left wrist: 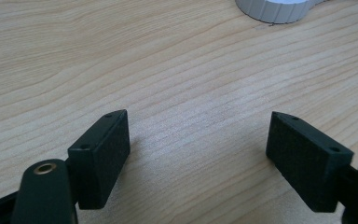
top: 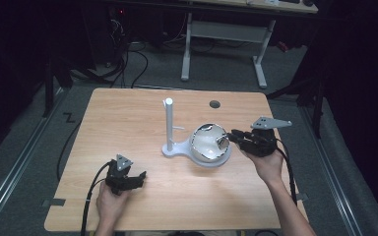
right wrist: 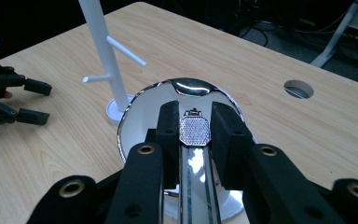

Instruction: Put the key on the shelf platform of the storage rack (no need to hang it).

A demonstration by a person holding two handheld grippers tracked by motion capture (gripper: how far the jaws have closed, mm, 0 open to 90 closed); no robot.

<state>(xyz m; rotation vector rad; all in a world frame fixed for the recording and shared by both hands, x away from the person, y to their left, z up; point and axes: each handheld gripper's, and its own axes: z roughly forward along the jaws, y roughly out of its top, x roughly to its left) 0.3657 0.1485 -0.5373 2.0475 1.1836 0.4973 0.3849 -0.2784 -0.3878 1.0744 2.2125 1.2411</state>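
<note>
My right gripper (top: 229, 136) is shut on a silver watch (right wrist: 195, 130) with a glittering eight-sided face. It holds the watch (top: 221, 141) by the case, and the metal band runs back between the jaws. The watch hangs just above a shiny chrome bowl (top: 206, 145), which sits on the round end of a white stand (top: 169, 123) with an upright post and short side pegs. The bowl (right wrist: 144, 107) lies under the jaws of the right gripper (right wrist: 194, 112). My left gripper (top: 140, 177) rests open on the table at the front left, with only bare wood between its pads (left wrist: 105, 149).
The wooden table (top: 128, 118) has a round cable hole (top: 214, 104) behind the bowl. In the left gripper view the stand's white base (left wrist: 275, 9) shows at the top edge. The left gripper (right wrist: 32, 100) shows far left in the right gripper view. A desk frame (top: 221, 29) stands on the floor beyond.
</note>
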